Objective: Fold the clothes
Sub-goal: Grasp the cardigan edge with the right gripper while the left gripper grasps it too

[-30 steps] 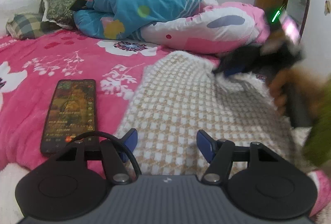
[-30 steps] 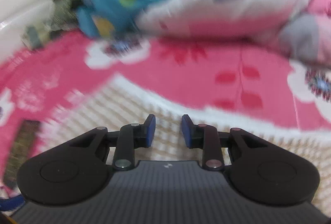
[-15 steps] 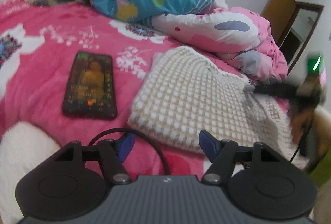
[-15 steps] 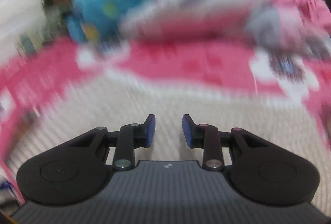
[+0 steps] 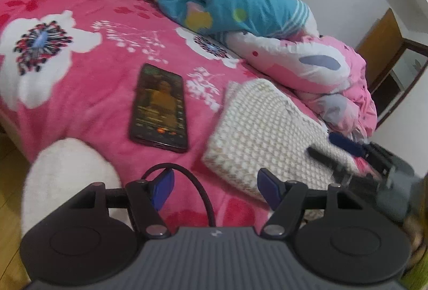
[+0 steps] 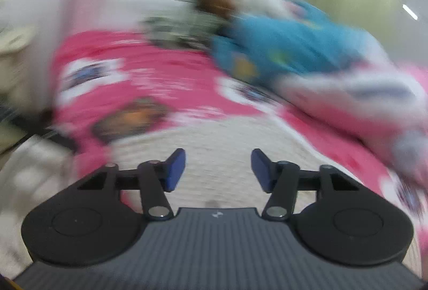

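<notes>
Left wrist: pink floral bed [image 5: 88, 102] | folded knit [image 5: 262, 134] | both tongs agape, empty, right just opened

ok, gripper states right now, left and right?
Left gripper: open, nothing between the jaws, above the pink blanket.
Right gripper: open, jaws have just been opening, nothing between them, over the knit sweater.
</notes>
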Demonstrator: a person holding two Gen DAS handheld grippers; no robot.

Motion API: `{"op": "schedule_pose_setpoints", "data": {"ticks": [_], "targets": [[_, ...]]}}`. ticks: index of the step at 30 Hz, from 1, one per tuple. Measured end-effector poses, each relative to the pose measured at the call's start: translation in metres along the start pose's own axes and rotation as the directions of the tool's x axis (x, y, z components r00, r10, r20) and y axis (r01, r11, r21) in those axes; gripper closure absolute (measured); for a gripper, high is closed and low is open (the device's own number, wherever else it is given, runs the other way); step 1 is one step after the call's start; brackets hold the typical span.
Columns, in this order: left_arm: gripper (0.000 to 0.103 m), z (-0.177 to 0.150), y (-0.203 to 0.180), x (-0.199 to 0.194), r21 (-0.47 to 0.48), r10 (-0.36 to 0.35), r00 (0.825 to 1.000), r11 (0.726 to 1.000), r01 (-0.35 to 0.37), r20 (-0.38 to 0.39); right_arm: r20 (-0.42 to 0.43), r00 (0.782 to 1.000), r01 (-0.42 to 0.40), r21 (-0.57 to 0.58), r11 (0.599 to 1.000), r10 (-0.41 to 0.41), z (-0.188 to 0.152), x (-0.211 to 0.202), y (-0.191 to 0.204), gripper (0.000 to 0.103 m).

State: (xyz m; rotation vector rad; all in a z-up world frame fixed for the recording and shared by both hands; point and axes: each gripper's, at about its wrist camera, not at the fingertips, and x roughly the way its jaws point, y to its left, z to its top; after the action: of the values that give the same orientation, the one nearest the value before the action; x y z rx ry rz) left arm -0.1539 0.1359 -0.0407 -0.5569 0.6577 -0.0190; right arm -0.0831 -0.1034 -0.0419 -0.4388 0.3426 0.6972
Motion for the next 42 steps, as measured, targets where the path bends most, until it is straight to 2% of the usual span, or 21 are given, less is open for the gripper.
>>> {"op": "schedule_pose_setpoints", "data": {"ticks": [3, 7, 11, 15, 16, 17, 18, 19, 21, 24, 27, 31, 35, 37, 40, 42], "targets": [[0.033, 0.002, 0.002, -0.010, 0.001, 0.026, 0.999, 1.000, -0.026, 0.032, -0.020, 0.998, -0.063, -0.129, 0.990, 0.061, -0.002, 0.014, 0.040, 0.040], [0.032, 0.005, 0.006, -0.018, -0.010, 0.041, 0.997, 0.999, -0.040, 0.073, -0.052, 0.997, -0.073, -0.227, 0.971, 0.063, -0.009, 0.032, 0.072, 0.040], [0.032, 0.010, 0.012, -0.017, -0.032, 0.036, 0.996, 0.999, -0.034, 0.076, -0.071, 0.997, 0.002, -0.376, 0.927, -0.031, -0.015, 0.054, 0.094, 0.040], [0.032, 0.015, 0.022, -0.010, -0.077, -0.004, 0.998, 0.997, 0.008, 0.059, -0.086, 0.991, 0.046, -0.488, 0.871, -0.101, -0.026, 0.078, 0.110, 0.042], [0.032, 0.016, 0.023, -0.009, -0.086, -0.012, 0.998, 0.996, 0.017, 0.058, -0.079, 0.991, 0.056, -0.502, 0.863, -0.110, -0.026, 0.077, 0.113, 0.045], [0.032, 0.017, 0.025, -0.007, -0.096, -0.021, 0.998, 0.995, 0.027, 0.057, -0.077, 0.991, 0.055, -0.510, 0.858, -0.109, -0.025, 0.079, 0.114, 0.063], [0.032, 0.019, 0.027, -0.006, -0.105, -0.029, 0.998, 0.994, 0.035, 0.056, -0.076, 0.991, 0.059, -0.510, 0.858, -0.113, -0.022, 0.079, 0.113, 0.073], [0.032, 0.020, 0.029, -0.005, -0.114, -0.037, 0.998, 0.993, 0.043, 0.055, -0.066, 0.989, 0.080, -0.499, 0.863, -0.129, -0.019, 0.078, 0.111, 0.082], [0.031, 0.022, 0.031, -0.002, -0.118, -0.050, 0.997, 0.991, 0.056, 0.052, -0.042, 0.989, 0.111, -0.429, 0.896, -0.143, -0.011, 0.071, 0.102, 0.090], [0.029, 0.025, 0.032, 0.006, -0.129, -0.076, 0.996, 0.988, 0.081, 0.043, -0.018, 0.991, 0.126, -0.260, 0.957, -0.136, 0.004, 0.060, 0.075, 0.093], [0.029, 0.030, 0.029, 0.016, -0.114, -0.109, 0.994, 0.987, 0.111, 0.030, 0.007, 0.992, 0.124, -0.032, 0.992, -0.124, 0.017, 0.046, 0.035, 0.094], [0.029, 0.036, 0.016, 0.033, -0.082, -0.119, 0.993, 0.990, 0.119, 0.010, 0.040, 0.996, 0.072, 0.195, 0.978, -0.081, 0.023, 0.030, -0.014, 0.094], [0.029, 0.055, 0.007, 0.051, -0.128, -0.174, 0.985, 0.976, 0.174, 0.014, 0.071, 0.996, 0.038, 0.297, 0.954, -0.062, 0.012, 0.017, -0.029, 0.094], [0.025, 0.067, 0.006, 0.064, -0.182, -0.216, 0.976, 0.960, 0.215, 0.012, 0.084, 0.995, 0.021, 0.336, 0.942, -0.053, 0.007, 0.012, -0.033, 0.094], [0.020, 0.089, 0.011, 0.096, -0.332, -0.317, 0.948, 0.897, 0.291, -0.026, 0.098, 0.994, 0.014, 0.331, 0.943, -0.049, 0.002, 0.014, -0.032, 0.094], [0.018, 0.100, 0.014, 0.121, -0.407, -0.360, 0.930, 0.862, 0.303, -0.069, 0.103, 0.993, 0.013, 0.316, 0.949, -0.048, 0.001, 0.015, -0.028, 0.094]]}}
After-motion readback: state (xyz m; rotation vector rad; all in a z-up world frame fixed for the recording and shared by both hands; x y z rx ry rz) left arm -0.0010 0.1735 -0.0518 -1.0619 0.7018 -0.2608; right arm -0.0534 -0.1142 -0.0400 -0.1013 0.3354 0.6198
